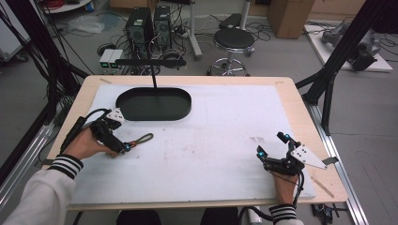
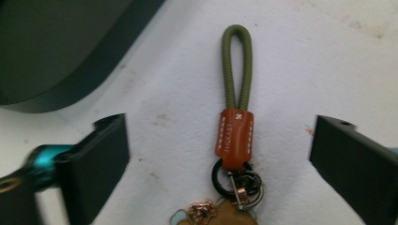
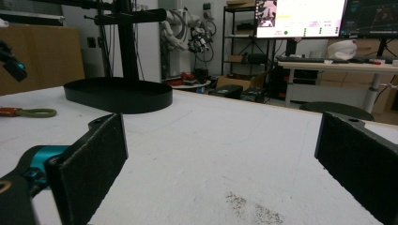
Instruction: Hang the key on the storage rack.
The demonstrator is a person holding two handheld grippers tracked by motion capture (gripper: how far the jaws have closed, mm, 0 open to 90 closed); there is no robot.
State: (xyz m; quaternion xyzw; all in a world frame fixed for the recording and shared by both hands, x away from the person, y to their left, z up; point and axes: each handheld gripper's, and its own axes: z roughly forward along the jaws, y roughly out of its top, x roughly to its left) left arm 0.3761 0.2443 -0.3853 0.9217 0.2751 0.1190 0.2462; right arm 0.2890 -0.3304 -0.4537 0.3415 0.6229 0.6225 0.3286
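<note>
Left gripper (image 2: 220, 154) jaws released, straddling keychain (image 2: 234, 136) untouched, near black tray (image 1: 154, 104). Right gripper (image 1: 272, 152) jaws released over bare table (image 1: 225, 140), near front-right edge.

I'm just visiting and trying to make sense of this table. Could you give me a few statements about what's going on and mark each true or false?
1. The left gripper has its jaws spread on either side of the keychain, not clamped on it. True.
2. The keychain has a red cord loop. False: the loop is olive green, joined by a brown leather tab.
3. The keychain lies inside the black oval tray. False: it lies on the white mat, beside the tray.
4. The right gripper holds nothing, its jaws wide open. True.
5. A post rises from the tray. True.
</note>
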